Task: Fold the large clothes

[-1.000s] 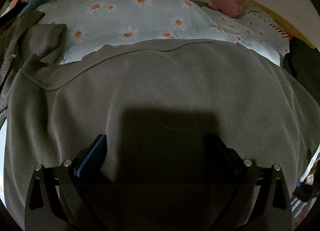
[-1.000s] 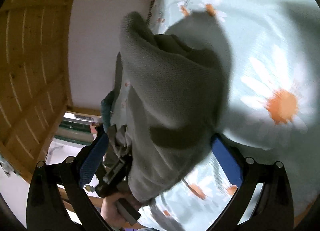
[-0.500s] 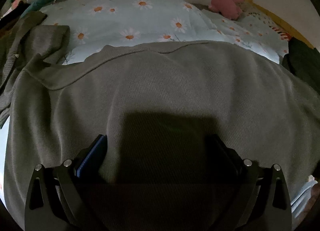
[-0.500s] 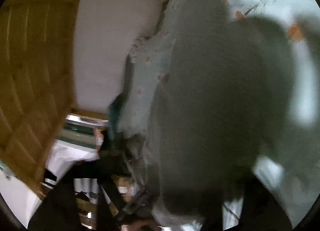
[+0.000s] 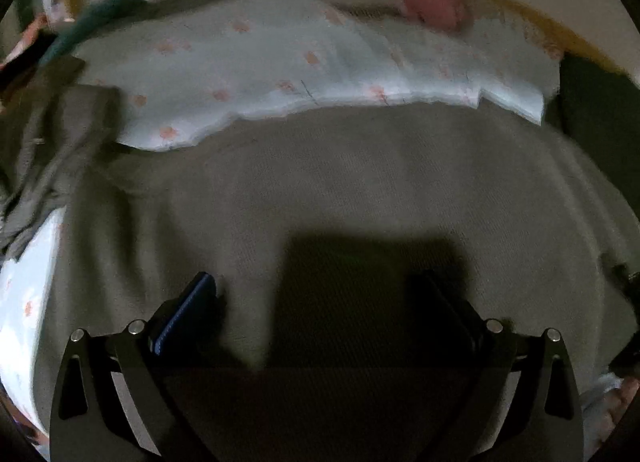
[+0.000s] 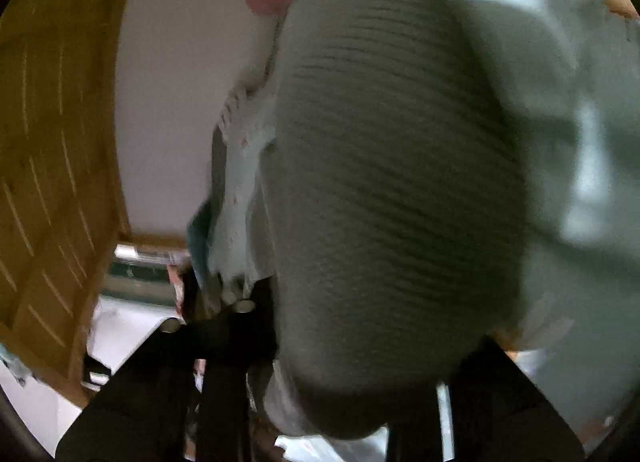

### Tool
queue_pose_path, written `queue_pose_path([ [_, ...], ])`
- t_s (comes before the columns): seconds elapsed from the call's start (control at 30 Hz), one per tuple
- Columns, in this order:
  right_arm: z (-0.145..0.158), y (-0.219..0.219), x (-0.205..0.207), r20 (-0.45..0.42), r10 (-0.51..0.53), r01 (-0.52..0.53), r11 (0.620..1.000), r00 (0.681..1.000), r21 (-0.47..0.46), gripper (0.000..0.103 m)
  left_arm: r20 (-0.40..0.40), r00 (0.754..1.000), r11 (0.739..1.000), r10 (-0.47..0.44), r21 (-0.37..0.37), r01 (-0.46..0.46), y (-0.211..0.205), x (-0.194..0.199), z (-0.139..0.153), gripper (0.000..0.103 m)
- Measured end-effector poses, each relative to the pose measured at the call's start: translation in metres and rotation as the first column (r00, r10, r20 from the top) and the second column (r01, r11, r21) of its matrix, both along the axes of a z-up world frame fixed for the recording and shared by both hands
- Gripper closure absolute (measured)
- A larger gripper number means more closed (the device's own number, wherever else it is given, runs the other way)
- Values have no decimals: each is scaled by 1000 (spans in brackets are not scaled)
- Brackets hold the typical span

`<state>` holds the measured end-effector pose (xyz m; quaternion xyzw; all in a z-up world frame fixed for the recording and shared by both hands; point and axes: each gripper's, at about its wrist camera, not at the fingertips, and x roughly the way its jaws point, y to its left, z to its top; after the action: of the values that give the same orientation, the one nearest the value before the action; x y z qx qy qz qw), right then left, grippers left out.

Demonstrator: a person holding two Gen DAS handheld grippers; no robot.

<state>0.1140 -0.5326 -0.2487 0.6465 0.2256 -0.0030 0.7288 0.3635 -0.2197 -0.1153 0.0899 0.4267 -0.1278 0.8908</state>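
Garment: a grey-green knit sweater (image 5: 360, 182) lies spread on the bed, over the daisy-print duvet (image 5: 280, 62); its long axis seems to run across the left wrist view, though blur makes this uncertain.
Sleeve: a ribbed fold of the sweater (image 6: 384, 190) fills the right wrist view, bunched and lifted above the duvet.
Right gripper (image 6: 360, 402): fingers mostly hidden behind the fold; the jaws are opening slightly, knit between them, pads apparently pressing on it.
Left gripper (image 5: 320, 302): jaws wide apart, hanging over the sweater's body, holding nothing.
Key relation: the held fold lies directly ahead of the right gripper, the nearer hand; the flat body lies beyond.
Surroundings: a pink plush toy (image 5: 432, 8) sits past the sweater's far edge, against the wall.
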Motion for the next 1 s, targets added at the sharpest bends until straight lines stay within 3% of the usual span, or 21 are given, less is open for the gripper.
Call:
queue_pose_path([
  [0.07, 8, 7, 0, 34, -30, 30, 999, 999, -19, 81, 36, 997, 998, 63, -14, -63, 32, -4, 11, 5],
  [0.13, 26, 14, 4, 63, -37, 43, 995, 997, -86, 81, -96, 995, 999, 34, -30, -37, 51, 10, -12, 5],
  [0.17, 40, 20, 8, 71, -37, 46, 990, 997, -137, 81, -165, 986, 995, -5, -104, -12, 61, 17, -29, 4],
  [0.23, 63, 31, 14, 72, -31, 46, 976, 997, -214, 81, -178, 983, 972, -44, -237, 1, 81, 22, -41, 4],
  [0.27, 81, 42, 19, 75, -19, 39, 958, 997, -284, 81, -181, 982, 970, -50, -243, 4, 83, 23, -41, 4],
  [0.4, 132, 70, 34, 64, 29, 4, 884, 998, -468, 81, -223, 975, 978, -4, -204, -43, 86, 21, -21, 4],
  [0.5, 155, 95, 37, 55, 57, -16, 827, 997, -562, 81, -49, 990, 967, 134, -210, -142, 130, 6, 17, 4],
  [0.57, 166, 118, 40, 49, 75, -28, 784, 996, -620, 81, 22, 959, 949, 284, -149, -278, 173, 10, 20, 5],
  [0.63, 179, 129, 42, 49, 87, -33, 747, 995, -664, 81, -134, 956, 964, 262, -16, -266, 190, 36, -21, 5],
  [0.67, 186, 137, 44, 50, 95, -35, 726, 994, -687, 81, -231, 948, 975, 217, 2, -223, 190, 43, -45, 4],
  [0.7, 199, 149, 45, 50, 109, -40, 690, 993, -722, 81, -182, 963, 970, 200, -99, -221, 200, 36, -54, 4],
  [0.77, 217, 182, 58, 40, 138, -52, 606, 990, -794, 81, -133, 974, 972, 185, -119, -202, 203, 29, -56, 4],
  [0.9, 244, 267, 82, -9, 219, -102, 420, 976, -902, 81, -132, 970, 964, 205, -147, -224, 209, 25, -55, 4],
  [0.97, 238, 311, 93, -58, 265, -148, 336, 963, -930, 81, -145, 968, 955, 202, -191, -228, 214, 23, -51, 5],
  [1.0, 234, 323, 98, -79, 281, -169, 311, 956, -935, 81, -154, 965, 945, 211, -219, -242, 217, 21, -49, 5],
])
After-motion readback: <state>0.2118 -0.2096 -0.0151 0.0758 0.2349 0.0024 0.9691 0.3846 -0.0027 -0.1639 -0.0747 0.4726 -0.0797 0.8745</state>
